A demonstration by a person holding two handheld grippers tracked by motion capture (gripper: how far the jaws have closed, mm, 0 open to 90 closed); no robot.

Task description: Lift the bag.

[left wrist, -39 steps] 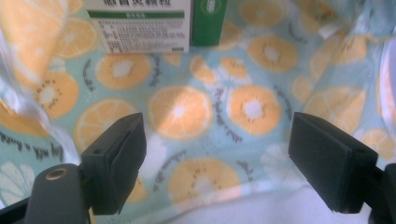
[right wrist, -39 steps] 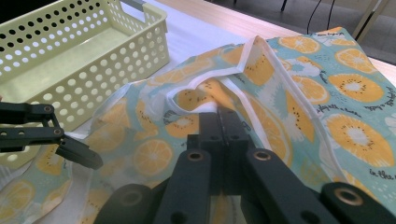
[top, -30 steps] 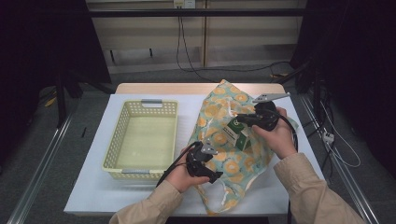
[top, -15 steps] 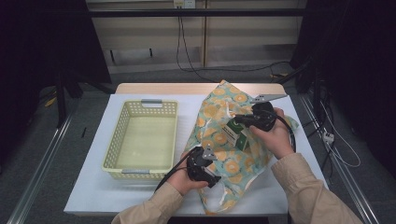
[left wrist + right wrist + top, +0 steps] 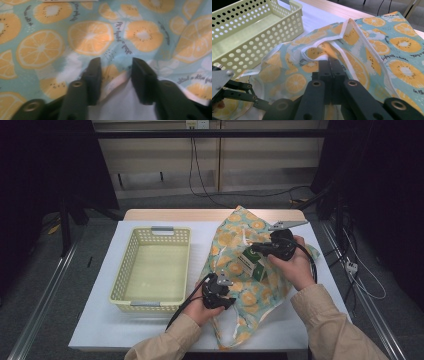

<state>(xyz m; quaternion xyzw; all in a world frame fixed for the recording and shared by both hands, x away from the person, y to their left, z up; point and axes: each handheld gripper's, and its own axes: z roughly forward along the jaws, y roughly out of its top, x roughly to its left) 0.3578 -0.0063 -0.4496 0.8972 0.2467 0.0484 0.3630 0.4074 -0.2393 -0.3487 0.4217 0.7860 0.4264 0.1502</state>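
Observation:
A teal cloth bag printed with orange slices (image 5: 240,232) lies crumpled on the right half of the table. My right gripper (image 5: 257,251) hovers over its middle; in the right gripper view its jaws (image 5: 329,62) are shut on a raised fold of the cloth (image 5: 387,50), near the white-trimmed edge. A green and white piece (image 5: 248,261) shows just under those jaws, and I cannot tell what it is. My left gripper (image 5: 227,297) is at the cloth's near part. In the left gripper view it (image 5: 116,67) stands open, with the white hem between its jaws on the cloth (image 5: 90,37).
A pale yellow perforated basket (image 5: 122,270) with nothing in it stands on the left of the white-covered table (image 5: 100,320), also seen in the right gripper view (image 5: 262,12). Cables trail from both grippers. Dark floor and rails surround the table.
My left gripper has shifted a little to the right along the cloth's near edge. The right gripper has barely moved, keeping its hold on the fold.

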